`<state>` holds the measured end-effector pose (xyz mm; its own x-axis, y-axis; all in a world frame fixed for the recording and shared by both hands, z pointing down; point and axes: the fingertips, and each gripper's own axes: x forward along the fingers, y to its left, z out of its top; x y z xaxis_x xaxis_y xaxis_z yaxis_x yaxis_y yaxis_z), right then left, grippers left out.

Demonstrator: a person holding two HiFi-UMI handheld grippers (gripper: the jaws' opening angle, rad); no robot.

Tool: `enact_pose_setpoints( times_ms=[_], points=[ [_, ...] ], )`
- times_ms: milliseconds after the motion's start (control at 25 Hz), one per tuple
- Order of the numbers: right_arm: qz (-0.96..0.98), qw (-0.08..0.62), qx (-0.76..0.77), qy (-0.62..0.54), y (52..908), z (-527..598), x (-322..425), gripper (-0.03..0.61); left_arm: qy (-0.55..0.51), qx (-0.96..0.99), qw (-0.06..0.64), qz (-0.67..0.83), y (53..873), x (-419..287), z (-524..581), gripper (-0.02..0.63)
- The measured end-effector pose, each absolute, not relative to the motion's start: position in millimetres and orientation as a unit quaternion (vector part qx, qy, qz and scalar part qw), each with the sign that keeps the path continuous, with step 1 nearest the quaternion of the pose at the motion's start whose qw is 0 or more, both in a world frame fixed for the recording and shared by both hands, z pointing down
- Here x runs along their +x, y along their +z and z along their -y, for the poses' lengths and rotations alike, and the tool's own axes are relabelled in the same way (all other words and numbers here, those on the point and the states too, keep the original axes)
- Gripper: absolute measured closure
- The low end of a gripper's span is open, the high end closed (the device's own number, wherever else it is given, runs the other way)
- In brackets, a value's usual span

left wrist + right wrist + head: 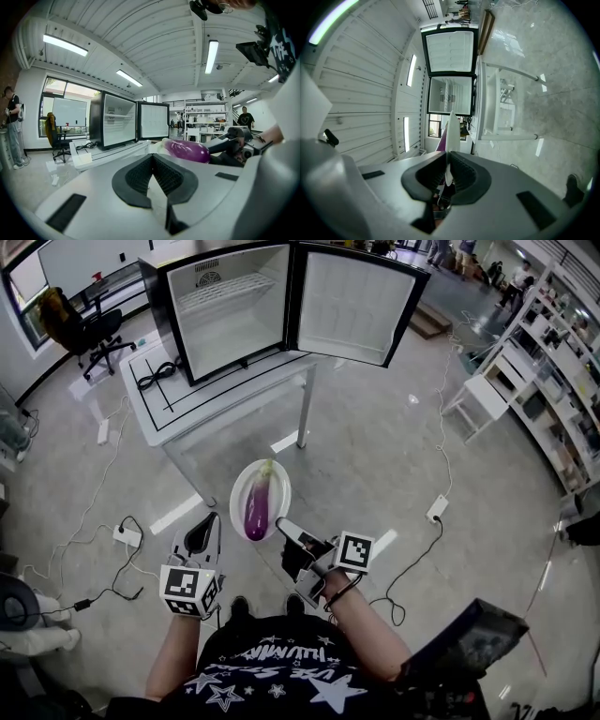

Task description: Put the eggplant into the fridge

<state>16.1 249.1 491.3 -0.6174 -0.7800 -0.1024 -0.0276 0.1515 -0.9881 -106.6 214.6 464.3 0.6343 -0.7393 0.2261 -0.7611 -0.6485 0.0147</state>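
1. Closest in on the left, the left gripper (204, 524) is held low in front of the person. Its own view shows it (152, 159) clenched on nothing, the pads pressed together.
2. Farther off, the fridge (234, 334) stands on a white table (187, 401). Its door (352, 306) is swung wide to the right, and the inside looks bare apart from a wire shelf (225, 289). The opening step therefore appears to be done.
3. Right of the left gripper, the eggplant (256, 507) lies lengthwise on a white plate (239, 488) held in the air above the floor, well apart from the fridge. It has not gone in yet.
4. Just right of the plate, the right gripper (284, 527) grasps the plate's near rim. Its own view shows its jaws closed on the thin white edge of the plate (451, 126), with a sliver of purple beside it.
5. By my reading the task is at an early carrying stage. The plate has yet to be brought across to the table and the eggplant set inside the fridge.
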Motion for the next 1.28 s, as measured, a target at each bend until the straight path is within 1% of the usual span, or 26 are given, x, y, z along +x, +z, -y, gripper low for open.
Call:
enact_pose_setpoints(
  times_ms=[200, 440, 760, 920, 1080, 1280],
  points=[
    [-0.687, 0.315, -0.291, -0.587, 492, -255, 37, 0.555, 0.092, 0.897, 0.061, 0.428, 463, -90, -222, 0.604],
    [-0.690, 0.312, -0.283, -0.588, 491, -251, 57, 0.555, 0.087, 0.891, 0.051, 0.442, 456, -73, -224, 0.604],
    [-0.695, 0.287, -0.267, -0.603, 501, -256, 79, 0.555, 0.090, 0.877, 0.053, 0.469, 460, -56, -238, 0.604],
    [-0.695, 0.291, -0.256, -0.606, 498, -263, 91, 0.555, 0.093, 0.872, 0.057, 0.477, 459, -46, -249, 0.606],
    [-0.696, 0.288, -0.253, -0.607, 499, -262, 86, 0.555, 0.092, 0.870, 0.053, 0.481, 454, -52, -250, 0.604],
    [-0.696, 0.288, -0.248, -0.609, 500, -270, 105, 0.555, 0.103, 0.870, 0.046, 0.480, 450, -32, -256, 0.604]
  ],
)
